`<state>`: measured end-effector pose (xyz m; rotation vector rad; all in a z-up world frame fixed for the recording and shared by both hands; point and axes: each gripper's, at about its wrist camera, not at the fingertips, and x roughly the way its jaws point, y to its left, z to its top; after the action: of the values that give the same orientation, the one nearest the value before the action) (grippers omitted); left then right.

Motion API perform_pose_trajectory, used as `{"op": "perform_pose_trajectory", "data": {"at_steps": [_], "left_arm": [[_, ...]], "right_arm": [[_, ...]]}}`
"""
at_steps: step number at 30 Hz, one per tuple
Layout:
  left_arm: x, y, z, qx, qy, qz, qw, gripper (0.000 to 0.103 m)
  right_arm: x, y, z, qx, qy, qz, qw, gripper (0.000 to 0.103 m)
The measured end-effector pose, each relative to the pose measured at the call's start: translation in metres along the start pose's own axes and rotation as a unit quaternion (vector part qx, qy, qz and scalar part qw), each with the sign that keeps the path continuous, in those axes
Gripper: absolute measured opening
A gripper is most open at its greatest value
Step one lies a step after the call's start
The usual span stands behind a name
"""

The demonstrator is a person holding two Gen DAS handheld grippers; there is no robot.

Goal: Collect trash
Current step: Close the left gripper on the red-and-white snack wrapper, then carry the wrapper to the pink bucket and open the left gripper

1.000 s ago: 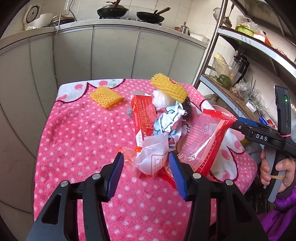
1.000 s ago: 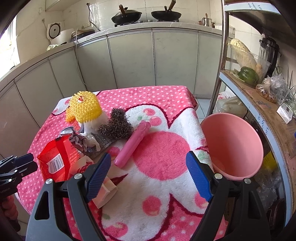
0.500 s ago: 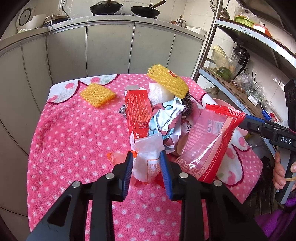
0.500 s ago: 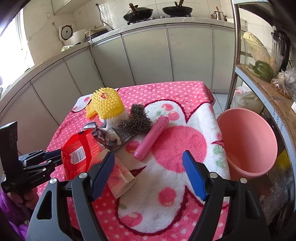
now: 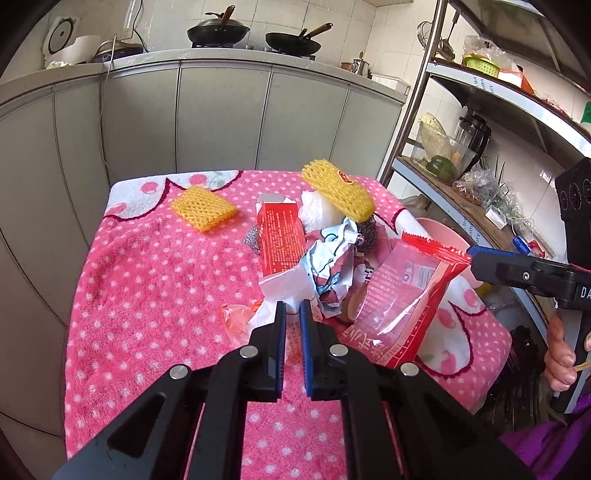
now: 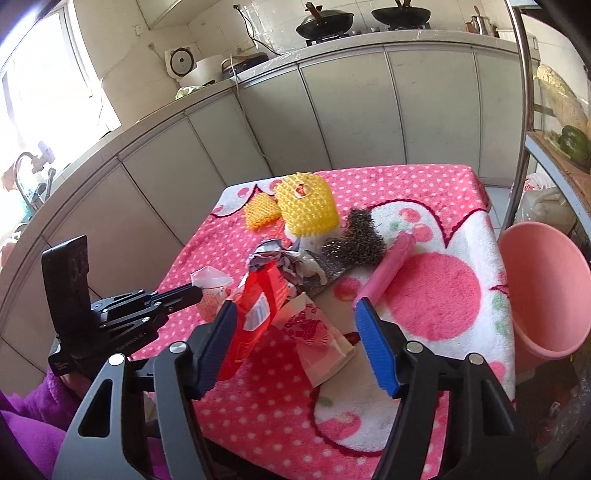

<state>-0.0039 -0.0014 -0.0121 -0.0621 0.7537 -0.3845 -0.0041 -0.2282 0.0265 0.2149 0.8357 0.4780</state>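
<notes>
Black handheld grippers with blue ribbed fingers (image 6: 376, 350), silver screws, white lettering; purple fleece sleeve (image 6: 26, 435).

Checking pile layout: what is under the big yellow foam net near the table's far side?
The yellow foam net rests on a white wad, beside the steel scourer. Anything deeper under it is hidden.

Home kitchen — woks (image 5: 218, 31) on stove, grey cabinets (image 5: 221, 118).
</notes>
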Motion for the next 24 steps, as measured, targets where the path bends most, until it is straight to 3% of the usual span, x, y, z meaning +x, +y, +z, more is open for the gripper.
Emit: {"op": "perform_pose_trajectory", "data": {"at_steps": [5,8,11,13,19,24], "left_arm": [[-0.013,0.001,0.003,-0.001,-0.015,-0.001,0.9999,0.007],[-0.017,0.003,0.003,-0.004,-0.019,0.0,0.9998,0.007],[-0.021,0.002,0.003,-0.005,-0.023,0.001,0.9997,0.007],[-0.023,0.002,0.003,-0.004,-0.025,0.002,0.9997,0.007],[-0.034,-0.003,0.008,0.004,-0.035,0.003,0.9994,0.007],[-0.043,-0.01,0.014,0.009,-0.046,0.001,0.9989,0.007]], "right_arm": [[0.008,0.015,0.005,0.008,0.015,0.043,0.999,0.066],[0.014,0.024,0.007,-0.002,0.023,0.039,0.999,0.065],[0.025,0.027,0.007,-0.002,0.039,0.032,0.999,0.047],[0.033,0.027,0.005,0.004,0.053,0.036,0.998,0.026],[0.031,0.028,-0.001,0.001,0.063,0.06,0.996,0.013],[0.011,0.026,-0.001,-0.007,0.044,0.074,0.996,0.011]]}}
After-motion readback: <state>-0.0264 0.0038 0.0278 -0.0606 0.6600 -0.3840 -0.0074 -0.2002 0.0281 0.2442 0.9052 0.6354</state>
